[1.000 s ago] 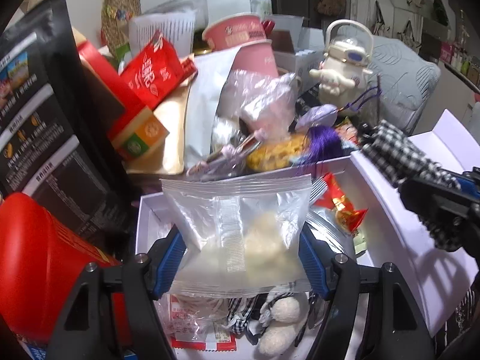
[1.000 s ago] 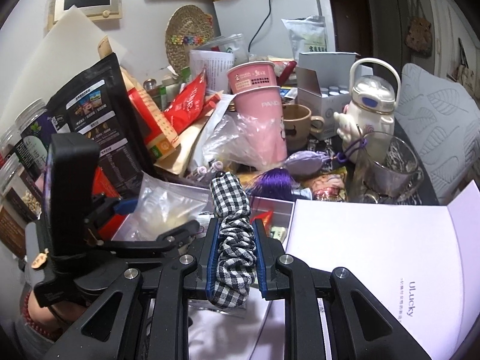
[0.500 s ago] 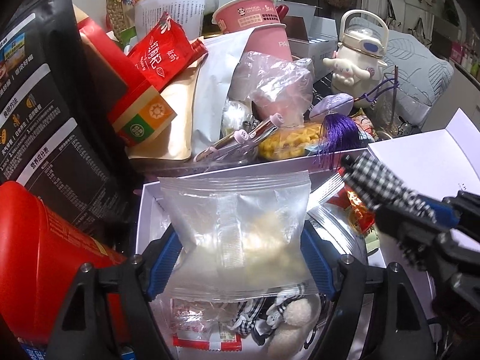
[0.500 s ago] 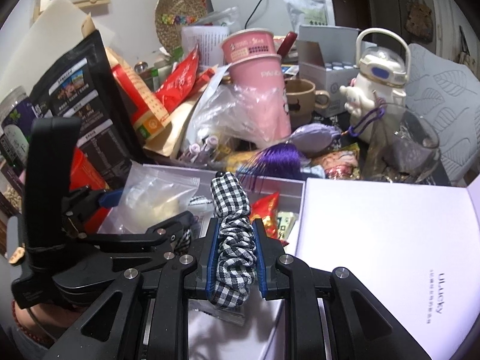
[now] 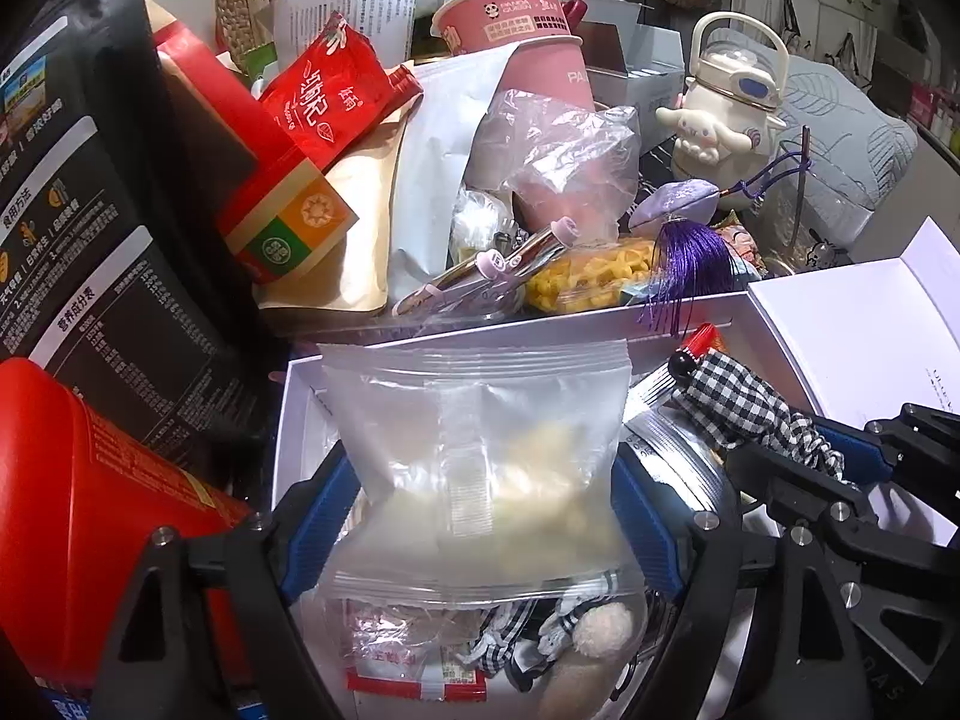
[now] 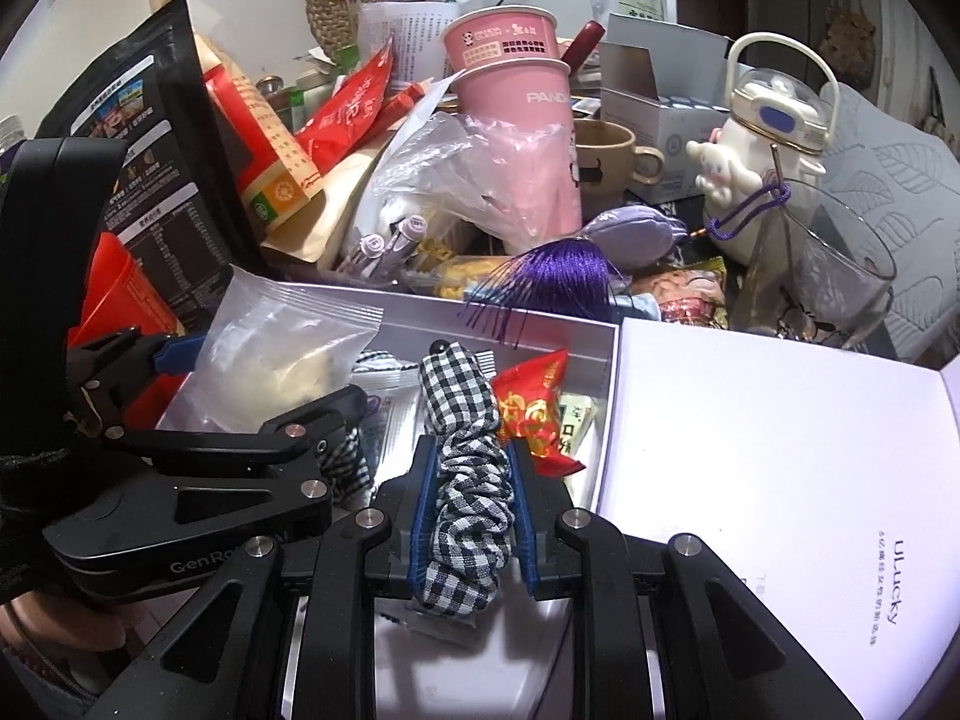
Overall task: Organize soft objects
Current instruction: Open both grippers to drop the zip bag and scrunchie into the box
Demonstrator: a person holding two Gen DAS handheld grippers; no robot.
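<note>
My left gripper [image 5: 480, 498] is shut on a clear zip bag of pale soft lumps [image 5: 480, 450] and holds it over the left part of an open white box [image 5: 294, 420]. My right gripper [image 6: 471, 498] is shut on a black-and-white checked scrunchie [image 6: 465, 444] and holds it over the same box [image 6: 540, 330]; the scrunchie also shows in the left wrist view [image 5: 750, 408]. In the box lie a red snack packet [image 6: 534, 402], a silver pouch [image 5: 678, 444] and a small plush toy [image 5: 600, 630].
The box's white lid [image 6: 780, 450] lies open to the right. Behind the box is a pile: pink paper cups [image 6: 516, 90], a purple tassel sachet [image 6: 558, 276], a black pouch [image 5: 90, 240], a red tub [image 5: 78, 510], a white kettle [image 6: 762, 138], a glass [image 6: 828, 264].
Both grippers have come down and forward over the box. The right gripper with the scrunchie has moved left, closer to the left gripper and its bag.
</note>
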